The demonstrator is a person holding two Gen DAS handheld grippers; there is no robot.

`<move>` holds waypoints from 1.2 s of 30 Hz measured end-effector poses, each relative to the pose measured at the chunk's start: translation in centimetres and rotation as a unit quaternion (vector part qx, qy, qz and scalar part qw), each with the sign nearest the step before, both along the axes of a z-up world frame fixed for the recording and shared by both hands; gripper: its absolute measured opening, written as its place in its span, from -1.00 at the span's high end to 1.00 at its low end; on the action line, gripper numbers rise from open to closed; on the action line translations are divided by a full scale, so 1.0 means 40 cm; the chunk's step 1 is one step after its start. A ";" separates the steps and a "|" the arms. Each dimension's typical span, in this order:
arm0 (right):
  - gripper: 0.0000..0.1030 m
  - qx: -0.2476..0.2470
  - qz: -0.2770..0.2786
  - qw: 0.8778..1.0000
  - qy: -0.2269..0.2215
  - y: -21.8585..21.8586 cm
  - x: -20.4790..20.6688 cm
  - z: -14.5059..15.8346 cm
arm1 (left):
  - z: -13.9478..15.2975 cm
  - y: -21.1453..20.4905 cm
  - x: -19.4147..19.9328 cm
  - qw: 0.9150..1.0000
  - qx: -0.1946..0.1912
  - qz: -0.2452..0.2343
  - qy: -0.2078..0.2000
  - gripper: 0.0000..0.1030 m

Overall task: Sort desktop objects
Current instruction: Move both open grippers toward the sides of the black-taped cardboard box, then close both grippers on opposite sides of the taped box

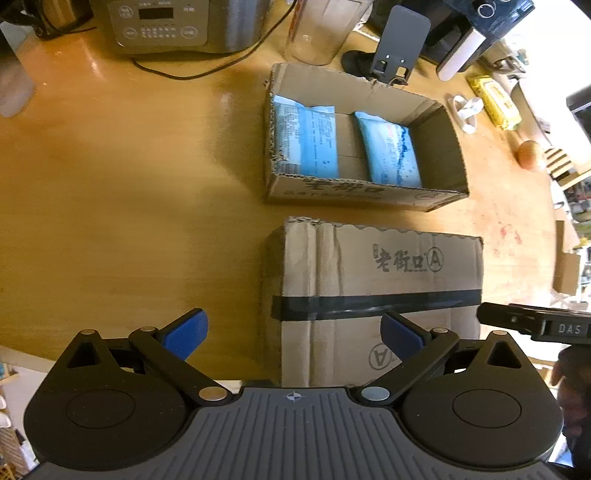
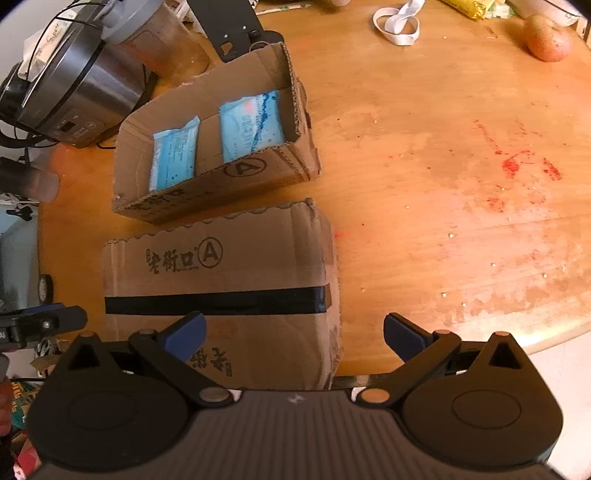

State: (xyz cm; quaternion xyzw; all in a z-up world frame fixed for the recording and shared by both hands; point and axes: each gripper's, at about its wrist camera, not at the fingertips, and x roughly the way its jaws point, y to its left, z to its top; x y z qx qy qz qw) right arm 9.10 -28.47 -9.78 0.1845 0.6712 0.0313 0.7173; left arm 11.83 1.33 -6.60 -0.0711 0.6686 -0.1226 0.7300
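- Both grippers sit nearest the lens, low at the desk's near edge: left gripper (image 1: 293,334) and right gripper (image 2: 293,334), each with fingers spread wide and holding nothing.
- Desk (image 1: 129,184): round, wooden, stained red on its right side. It carries all items below.
- Closed box (image 1: 380,295): taped shut with a black band, lying at the near edge directly ahead of both grippers. The left gripper's right finger overlaps it in view; contact cannot be confirmed.
- Open box (image 1: 364,192): just beyond the closed box, apart from it by a narrow strip of desk. It serves, by judgement, as the sorting bin.
- Two blue packets (image 1: 306,140) lie flat side by side inside the open box, with free room to their right.
- Cooker (image 1: 177,26) and cord: far left, well apart from the work.
- Loose items remaining: a yellow pack (image 1: 495,101), a white strap (image 2: 397,24) and a potato (image 2: 546,38), all at the far right.
- Assessment: sorting is partly complete. The next pick is likely one of the far-right items. Recommend reaching with the right gripper, passing clear of the open box's raised wall, keeping fingers wide until they straddle the item, and closing gently on the soft pack.
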 end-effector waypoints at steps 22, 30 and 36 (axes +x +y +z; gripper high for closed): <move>-0.53 0.092 -0.001 0.996 -0.002 -0.047 0.012 -0.096 | -0.139 0.048 0.010 0.990 -0.140 0.001 0.019 -0.53; -0.21 0.104 -0.014 0.994 -0.009 -0.047 0.007 -0.103 | -0.182 0.085 0.016 0.985 -0.164 0.026 0.036 -0.13; -0.17 0.102 -0.013 0.995 -0.007 -0.044 0.000 -0.097 | -0.169 0.070 0.004 0.988 -0.150 0.024 0.026 -0.09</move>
